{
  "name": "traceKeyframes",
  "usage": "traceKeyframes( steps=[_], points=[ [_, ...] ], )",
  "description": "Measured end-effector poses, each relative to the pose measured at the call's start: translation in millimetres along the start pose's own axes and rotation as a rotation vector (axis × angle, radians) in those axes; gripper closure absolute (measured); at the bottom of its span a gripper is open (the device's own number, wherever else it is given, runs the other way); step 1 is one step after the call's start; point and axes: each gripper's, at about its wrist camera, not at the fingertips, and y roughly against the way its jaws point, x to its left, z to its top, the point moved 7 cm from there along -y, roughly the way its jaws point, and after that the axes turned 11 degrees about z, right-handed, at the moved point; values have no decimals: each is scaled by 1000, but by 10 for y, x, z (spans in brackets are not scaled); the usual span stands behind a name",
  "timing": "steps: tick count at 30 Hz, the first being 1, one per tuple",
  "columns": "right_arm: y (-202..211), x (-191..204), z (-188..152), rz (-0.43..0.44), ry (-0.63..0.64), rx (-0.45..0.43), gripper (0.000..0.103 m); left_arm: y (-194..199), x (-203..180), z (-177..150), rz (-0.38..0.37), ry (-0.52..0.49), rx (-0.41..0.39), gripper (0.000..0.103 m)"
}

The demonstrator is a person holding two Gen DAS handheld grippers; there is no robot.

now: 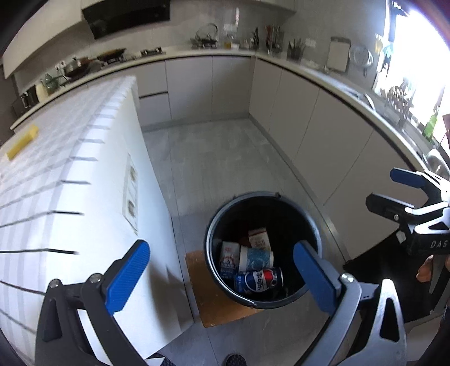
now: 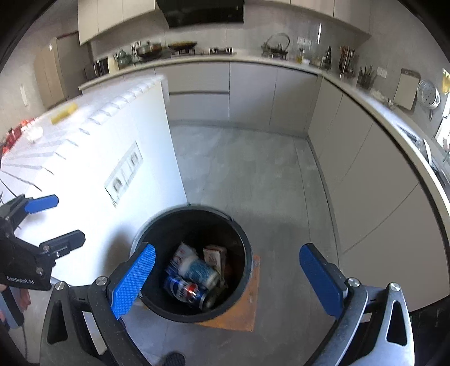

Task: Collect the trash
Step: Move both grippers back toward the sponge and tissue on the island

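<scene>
Beside the white tabletop point(image 1: 84, 174) a black bin point(image 1: 263, 250) stands on a brown board point(image 1: 208, 295) on the floor, holding a Pepsi can point(image 1: 260, 280), a paper cup point(image 1: 256, 259) and cartons, while the left gripper point(image 1: 222, 277) and right gripper point(image 2: 227, 278) hover above it, both spread wide with nothing between their fingers.

We see a home kitchen: range hood point(image 2: 201, 12) at 12 o'clock, wok point(image 2: 182, 45) and kettle point(image 2: 277, 43) on the counter point(image 2: 253, 59), cabinets point(image 2: 253, 93) below, sink point(image 1: 434, 160) at 3.
</scene>
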Motion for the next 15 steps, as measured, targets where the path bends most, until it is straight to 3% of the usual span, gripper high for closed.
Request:
traceKeyframes(
  steps=[6, 11, 15],
  points=[
    [289, 370, 317, 34, 36, -87, 0, 273, 408, 101, 50, 58, -48, 0],
    [367, 801, 554, 113, 64, -148, 0, 447, 882, 88, 103, 134, -65, 0],
    [232, 1318, 713, 183, 131, -131, 0, 563, 1278, 45, 168, 203, -90, 0]
  ],
)
